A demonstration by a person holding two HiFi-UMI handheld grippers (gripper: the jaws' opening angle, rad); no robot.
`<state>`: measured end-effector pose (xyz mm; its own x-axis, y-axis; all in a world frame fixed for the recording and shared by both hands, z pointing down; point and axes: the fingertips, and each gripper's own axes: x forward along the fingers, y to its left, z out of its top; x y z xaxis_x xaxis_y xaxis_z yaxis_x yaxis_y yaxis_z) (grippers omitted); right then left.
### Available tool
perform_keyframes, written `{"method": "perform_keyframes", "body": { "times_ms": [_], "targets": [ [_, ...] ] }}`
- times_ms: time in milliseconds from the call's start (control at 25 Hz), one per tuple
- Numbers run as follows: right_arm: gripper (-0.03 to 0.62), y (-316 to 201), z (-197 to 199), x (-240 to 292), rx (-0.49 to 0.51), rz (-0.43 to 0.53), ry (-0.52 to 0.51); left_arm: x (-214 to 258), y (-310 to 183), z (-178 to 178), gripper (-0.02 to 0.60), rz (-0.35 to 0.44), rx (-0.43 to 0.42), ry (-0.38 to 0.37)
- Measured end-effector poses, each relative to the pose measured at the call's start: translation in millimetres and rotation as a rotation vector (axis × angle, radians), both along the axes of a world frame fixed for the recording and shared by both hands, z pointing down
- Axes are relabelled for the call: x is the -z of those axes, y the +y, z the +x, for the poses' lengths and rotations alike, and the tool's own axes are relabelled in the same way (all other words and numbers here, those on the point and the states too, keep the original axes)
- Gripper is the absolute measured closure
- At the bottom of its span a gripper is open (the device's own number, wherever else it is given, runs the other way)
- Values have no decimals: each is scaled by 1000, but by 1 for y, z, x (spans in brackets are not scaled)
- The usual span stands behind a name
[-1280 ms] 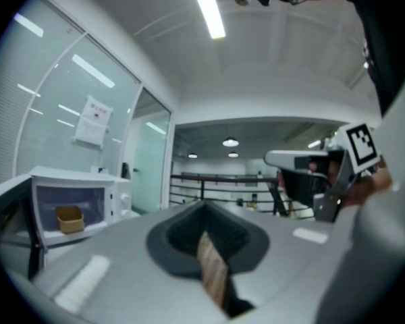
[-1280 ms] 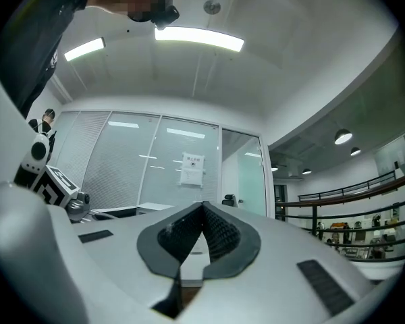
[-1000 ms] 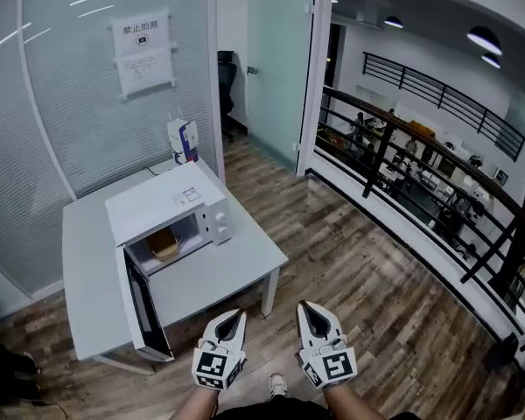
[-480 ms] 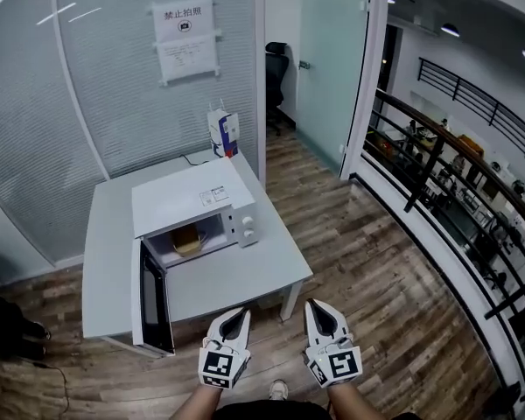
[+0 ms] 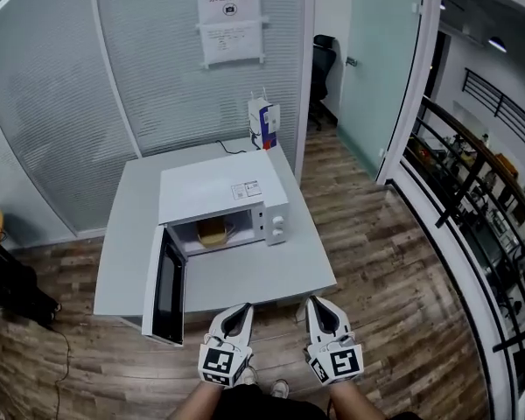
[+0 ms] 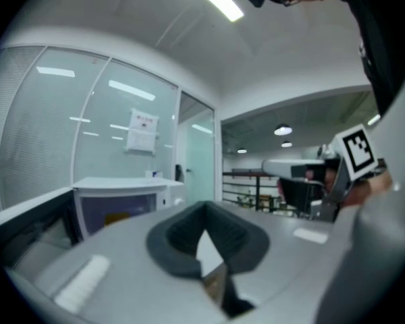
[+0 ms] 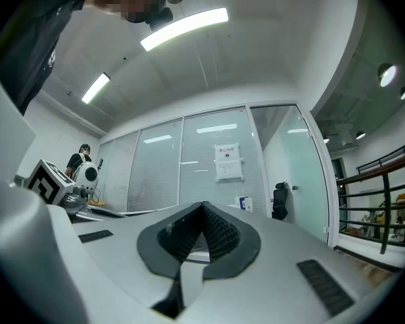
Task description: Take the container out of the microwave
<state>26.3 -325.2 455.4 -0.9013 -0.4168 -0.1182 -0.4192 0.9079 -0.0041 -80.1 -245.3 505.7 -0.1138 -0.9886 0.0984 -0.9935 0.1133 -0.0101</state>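
Observation:
A white microwave (image 5: 220,198) stands on a grey table (image 5: 284,278), its door (image 5: 164,289) swung wide open toward me. Inside sits a yellowish container (image 5: 214,231), also seen as an orange patch in the left gripper view (image 6: 117,217). My left gripper (image 5: 243,309) and right gripper (image 5: 312,304) hang side by side just short of the table's near edge. Both are shut with nothing in them and well away from the microwave. In the gripper views the left gripper (image 6: 204,211) and the right gripper (image 7: 204,210) show their jaws closed to a point.
A blue and white carton (image 5: 262,122) stands at the table's far edge by the frosted glass wall, which carries a paper sign (image 5: 230,23). A black railing (image 5: 472,204) runs along the right. A dark bag (image 5: 13,289) lies on the wooden floor at left.
The view has swung so the table and microwave now sit more to the middle and closer. Both grippers stay shut, low in front of me, nearer the table's edge.

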Motion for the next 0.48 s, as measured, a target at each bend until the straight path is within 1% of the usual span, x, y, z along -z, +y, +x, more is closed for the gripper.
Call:
{"method": "perform_keyframes", "body": {
  "times_ms": [240, 480],
  "targets": [
    [595, -14, -52, 1, 55, 16, 8, 0, -12, -48, 575, 15, 48, 6],
    [595, -31, -109, 9, 97, 57, 21, 4, -37, -102, 577, 45, 65, 10]
  ]
}}
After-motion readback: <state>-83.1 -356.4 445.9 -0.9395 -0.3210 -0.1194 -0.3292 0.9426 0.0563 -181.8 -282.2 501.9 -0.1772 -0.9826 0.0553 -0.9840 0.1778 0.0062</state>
